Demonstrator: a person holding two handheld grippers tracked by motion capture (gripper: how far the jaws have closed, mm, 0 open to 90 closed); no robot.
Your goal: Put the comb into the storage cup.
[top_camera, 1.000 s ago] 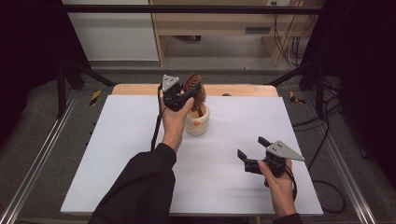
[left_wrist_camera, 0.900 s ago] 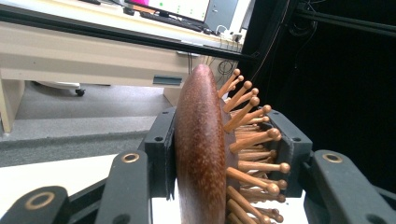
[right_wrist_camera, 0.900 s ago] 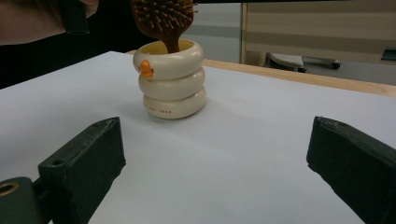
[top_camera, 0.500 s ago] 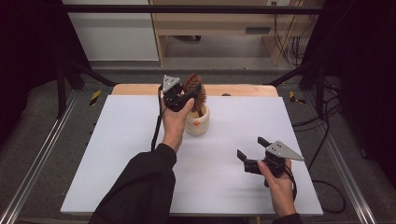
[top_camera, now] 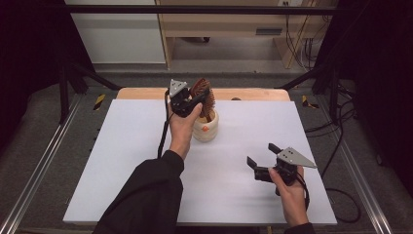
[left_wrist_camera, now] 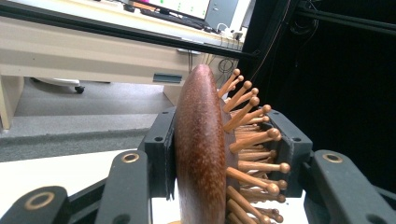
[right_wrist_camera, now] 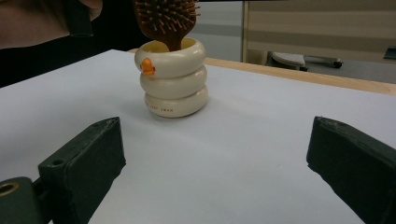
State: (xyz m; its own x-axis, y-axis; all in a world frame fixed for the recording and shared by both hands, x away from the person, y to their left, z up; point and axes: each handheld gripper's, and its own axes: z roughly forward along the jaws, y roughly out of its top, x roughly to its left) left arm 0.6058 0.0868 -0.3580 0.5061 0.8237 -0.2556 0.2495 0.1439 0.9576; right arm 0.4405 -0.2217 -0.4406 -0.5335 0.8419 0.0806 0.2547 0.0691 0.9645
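Note:
A brown wooden hairbrush [top_camera: 201,93] stands upright with its handle down in a cream ringed holder [top_camera: 206,127] near the back middle of the white table. My left gripper [top_camera: 198,97] is shut on the brush head; in the left gripper view one pad presses the smooth back [left_wrist_camera: 200,149] and the other meets the wooden pins. The right gripper view shows the holder [right_wrist_camera: 172,84] with an orange mark and the brush [right_wrist_camera: 166,21] rising out of it. My right gripper [top_camera: 263,161] rests open near the front right, nothing between its jaws.
The white table sheet [top_camera: 122,161] has free room on its left and front. A wooden strip [top_camera: 253,94] runs along the back edge. Metal rails [top_camera: 44,165] flank the table, and cables [top_camera: 336,146] lie on the floor at the right.

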